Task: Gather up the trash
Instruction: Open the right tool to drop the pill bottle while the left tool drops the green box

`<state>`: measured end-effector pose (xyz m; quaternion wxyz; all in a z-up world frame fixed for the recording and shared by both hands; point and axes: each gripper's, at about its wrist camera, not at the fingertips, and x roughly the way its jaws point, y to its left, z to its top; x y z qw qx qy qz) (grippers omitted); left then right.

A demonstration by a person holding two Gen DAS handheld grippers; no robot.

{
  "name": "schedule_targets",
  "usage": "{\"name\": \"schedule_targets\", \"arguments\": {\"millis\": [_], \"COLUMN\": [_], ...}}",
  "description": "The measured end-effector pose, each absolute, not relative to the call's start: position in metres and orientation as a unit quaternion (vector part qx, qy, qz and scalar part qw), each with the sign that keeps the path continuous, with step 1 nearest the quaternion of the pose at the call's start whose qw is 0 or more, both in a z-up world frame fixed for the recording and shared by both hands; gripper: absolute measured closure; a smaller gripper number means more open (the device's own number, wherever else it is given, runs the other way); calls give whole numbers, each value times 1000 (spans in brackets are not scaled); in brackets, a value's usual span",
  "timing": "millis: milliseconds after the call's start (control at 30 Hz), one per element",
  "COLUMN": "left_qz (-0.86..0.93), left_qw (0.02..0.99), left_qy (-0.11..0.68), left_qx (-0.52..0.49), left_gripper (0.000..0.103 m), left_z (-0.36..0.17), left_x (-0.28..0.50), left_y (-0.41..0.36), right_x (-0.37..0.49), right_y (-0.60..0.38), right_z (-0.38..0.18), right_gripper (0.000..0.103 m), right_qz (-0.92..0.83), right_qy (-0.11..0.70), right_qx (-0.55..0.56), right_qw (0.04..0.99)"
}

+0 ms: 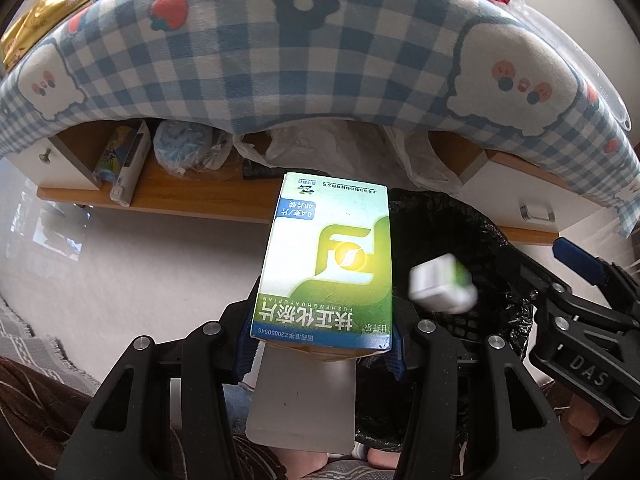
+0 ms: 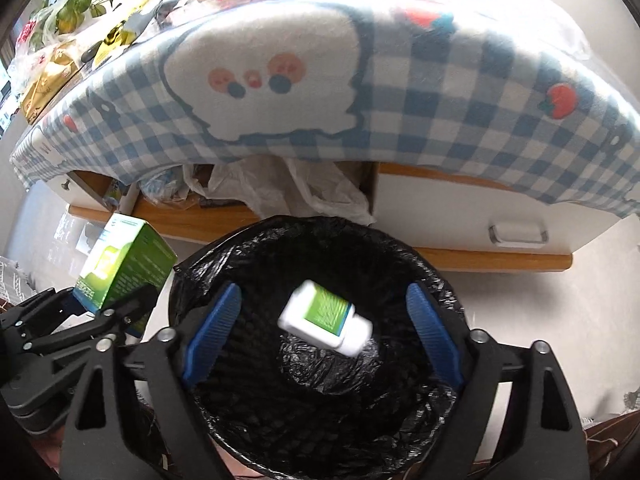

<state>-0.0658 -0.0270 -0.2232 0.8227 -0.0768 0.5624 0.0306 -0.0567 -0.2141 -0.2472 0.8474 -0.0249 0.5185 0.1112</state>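
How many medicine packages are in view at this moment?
2. A green-and-white box is clamped in the left tool, beside the bin. A white bottle, blurred, is over the bin between the open right tool's fingers. Others may sit hidden in the bin.

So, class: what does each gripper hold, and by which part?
Left gripper clamps the green-and-white medicine box by its near end. Right gripper is open, holding nothing; the small bottle is blurred over the bin.
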Motion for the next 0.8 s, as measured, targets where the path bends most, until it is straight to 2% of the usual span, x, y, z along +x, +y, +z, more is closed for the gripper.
{"name": "schedule_targets", "arguments": {"millis": [333,800], "left_qz": [-8,-36], "left_qw": [824,816], "left_qy": [564,575], "left_qx": [-61,-46], "left_gripper": [54,54], "left_z": [-224,-233], "left_x": [-57,-47], "left_y": [-69,-111], "right_x": [-61,-58], "right_y": [-258,-311], "right_z": [-241,-229], "right_gripper": [11,10], "right_qz": [73,36], "right_qy": [534,532], "right_qx": [-26,-11], "right_qw": [842,846]}}
